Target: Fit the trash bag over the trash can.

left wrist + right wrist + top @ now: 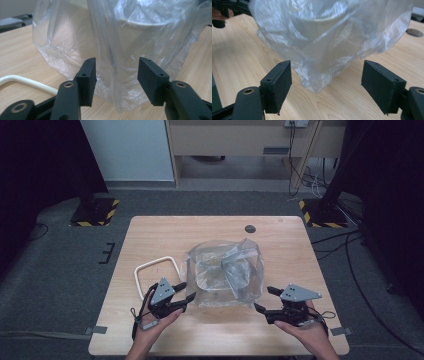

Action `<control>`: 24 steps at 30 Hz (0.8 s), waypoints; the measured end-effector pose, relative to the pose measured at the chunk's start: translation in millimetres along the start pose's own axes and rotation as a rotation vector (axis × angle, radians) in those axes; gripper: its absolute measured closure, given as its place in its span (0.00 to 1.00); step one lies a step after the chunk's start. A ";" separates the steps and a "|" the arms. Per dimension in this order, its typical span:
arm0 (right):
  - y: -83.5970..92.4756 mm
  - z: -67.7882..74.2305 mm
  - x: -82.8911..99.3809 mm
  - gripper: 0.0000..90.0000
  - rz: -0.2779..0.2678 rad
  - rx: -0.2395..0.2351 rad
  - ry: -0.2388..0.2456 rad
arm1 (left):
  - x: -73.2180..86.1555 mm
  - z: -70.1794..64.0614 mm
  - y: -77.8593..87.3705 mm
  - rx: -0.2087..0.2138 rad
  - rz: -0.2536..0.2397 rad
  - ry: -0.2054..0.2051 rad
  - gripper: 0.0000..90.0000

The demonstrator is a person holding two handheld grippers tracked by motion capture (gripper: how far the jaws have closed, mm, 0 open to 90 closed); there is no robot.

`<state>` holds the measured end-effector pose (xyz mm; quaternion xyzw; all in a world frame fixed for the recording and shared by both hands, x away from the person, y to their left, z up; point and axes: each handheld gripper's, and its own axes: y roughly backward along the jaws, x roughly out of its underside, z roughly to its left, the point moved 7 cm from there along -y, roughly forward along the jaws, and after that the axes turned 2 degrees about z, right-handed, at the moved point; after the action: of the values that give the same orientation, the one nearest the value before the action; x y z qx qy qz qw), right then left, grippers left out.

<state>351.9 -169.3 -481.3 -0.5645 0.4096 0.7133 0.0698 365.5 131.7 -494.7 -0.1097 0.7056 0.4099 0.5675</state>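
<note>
A clear plastic bag (225,272) stood a little right of the middle of the desk (150,235), wrapped loosely around a pale, open-topped container (216,270) that showed through the film. The left hand-held gripper (184,296) lay at the bag's near-left corner, its jaws parted with a fold of film (117,82) hanging between them, the pads not pressing on it. The right hand-held gripper (266,299) sat off the bag's near-right corner, jaws wide with nothing held; in its own view the bag's lower corner (317,80) hung in front of the gap, short of the pads. A white looped handle (156,272) lay flat on the wood just left of the bag, beside the left hand-held gripper. A small dark round inset (250,228) marked the far part of the desk. Bare wood ran along the far edge, the left side and the near edge between the two hands, while the bag's right flank stood well in from the desk's right edge.
</note>
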 end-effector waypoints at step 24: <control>-16.9 -46.6 -72.9 0.48 -0.074 0.134 -0.064 | -48.8 26.2 -2.2 -0.096 -0.090 0.030 0.55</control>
<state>422.0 -162.7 -428.2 -0.5502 0.4329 0.6988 0.1466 401.7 133.5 -452.8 -0.1744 0.6881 0.4156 0.5686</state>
